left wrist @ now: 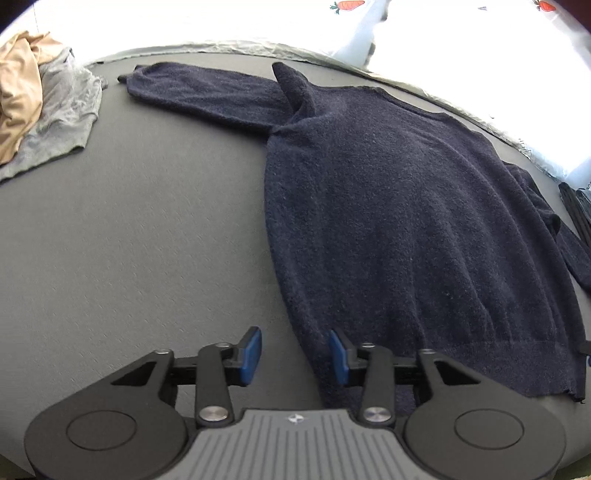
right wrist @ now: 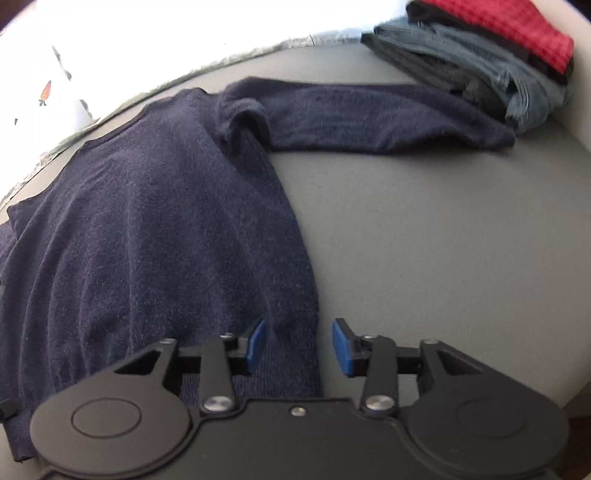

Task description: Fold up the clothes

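The navy sweater [left wrist: 406, 206] lay spread flat on the grey table [left wrist: 129, 240], hem toward the grippers and shoulders toward the far edge. One sleeve [left wrist: 199, 92] extended out to the left in the left wrist view, its cuff near the far edge. The other sleeve [right wrist: 369, 110] ran out to the right in the right wrist view, with a raised fold at the shoulder; its cuff ended just beside a stack of folded clothes [right wrist: 491, 70].

The left gripper [left wrist: 295, 354] was positioned at the sweater's lower left corner, jaws apart with nothing between them; the right-hand blue pad [left wrist: 339, 356] stood over the fabric edge and the other pad over bare table. Whether either pad touched the cloth could not be determined. The right gripper [right wrist: 299, 345] was at the lower right corner, jaws likewise apart and empty, straddling the sweater's side edge.

The stack comprised a red item on top, dark and teal-grey items beneath. At the far left of the table lay a loose heap of unfolded garments [left wrist: 40, 110], tan over grey. Beyond the far edge was overexposed white fabric with carrot prints [left wrist: 347, 5].
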Tool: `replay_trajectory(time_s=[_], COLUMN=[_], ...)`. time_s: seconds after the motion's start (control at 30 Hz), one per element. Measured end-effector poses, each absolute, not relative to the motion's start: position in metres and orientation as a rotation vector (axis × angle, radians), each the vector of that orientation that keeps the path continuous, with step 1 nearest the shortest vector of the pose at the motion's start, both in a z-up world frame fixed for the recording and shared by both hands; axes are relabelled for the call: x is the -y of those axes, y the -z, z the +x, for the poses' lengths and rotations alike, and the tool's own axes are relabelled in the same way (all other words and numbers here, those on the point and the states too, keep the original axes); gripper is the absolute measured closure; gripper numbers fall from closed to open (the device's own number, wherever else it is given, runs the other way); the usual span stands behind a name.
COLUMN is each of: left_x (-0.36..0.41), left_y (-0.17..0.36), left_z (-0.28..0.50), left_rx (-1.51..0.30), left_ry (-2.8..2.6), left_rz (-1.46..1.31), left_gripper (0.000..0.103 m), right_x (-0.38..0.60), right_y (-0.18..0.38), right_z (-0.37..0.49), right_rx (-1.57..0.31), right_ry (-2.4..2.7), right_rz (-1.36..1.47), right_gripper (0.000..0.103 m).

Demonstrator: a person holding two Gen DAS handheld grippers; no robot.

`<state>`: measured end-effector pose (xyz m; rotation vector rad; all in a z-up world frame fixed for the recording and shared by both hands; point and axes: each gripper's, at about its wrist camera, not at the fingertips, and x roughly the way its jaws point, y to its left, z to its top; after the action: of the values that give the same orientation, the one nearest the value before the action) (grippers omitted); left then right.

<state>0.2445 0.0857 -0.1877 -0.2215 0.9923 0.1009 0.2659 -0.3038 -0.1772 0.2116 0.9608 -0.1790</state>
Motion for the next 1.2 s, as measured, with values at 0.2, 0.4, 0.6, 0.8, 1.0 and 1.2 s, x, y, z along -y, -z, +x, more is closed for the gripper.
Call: replay_trajectory(time_s=[0.2,0.4,0.6,0.8,1.0,1.2], left_x=[-0.138,-0.194,-0.252,-0.304,-0.341,-0.368], left_y=[0.173,0.171,0.172,0.183,0.199,0.213], left_z=[0.259,0.286,0.342,0.416,0.489,0.547], left_rx=[-0.903,-0.871,-0.830,-0.808,-0.781,-0.741], left_ry=[-0.169,-0.217,-0.223,-0.211,-0.244,-0.243], left_rz=[-0.236,-0.189,-0.169,-0.189,-0.211,-0.234], left_gripper=[0.021,0.004,0.002,0.000,0.000,0.002], right_x=[0.256,0.195,0.133,0.128,0.129,0.129], right_y=[0.160,0.182,0.216,0.238,0.240,0.243], right_z=[0.284,0.332,0.384,0.404,0.405,0.414], right_rx=[-0.830,-0.822,-0.764,-0.699,-0.680,-0.680], right_ry=[0.196,0.062,0.023,0.106,0.115,0.126], right_rz=[0.025,0.082,-0.033,0.040,0.040,0.040], right_gripper=[0.001,0.000,0.000,0.000,0.000,0.000])
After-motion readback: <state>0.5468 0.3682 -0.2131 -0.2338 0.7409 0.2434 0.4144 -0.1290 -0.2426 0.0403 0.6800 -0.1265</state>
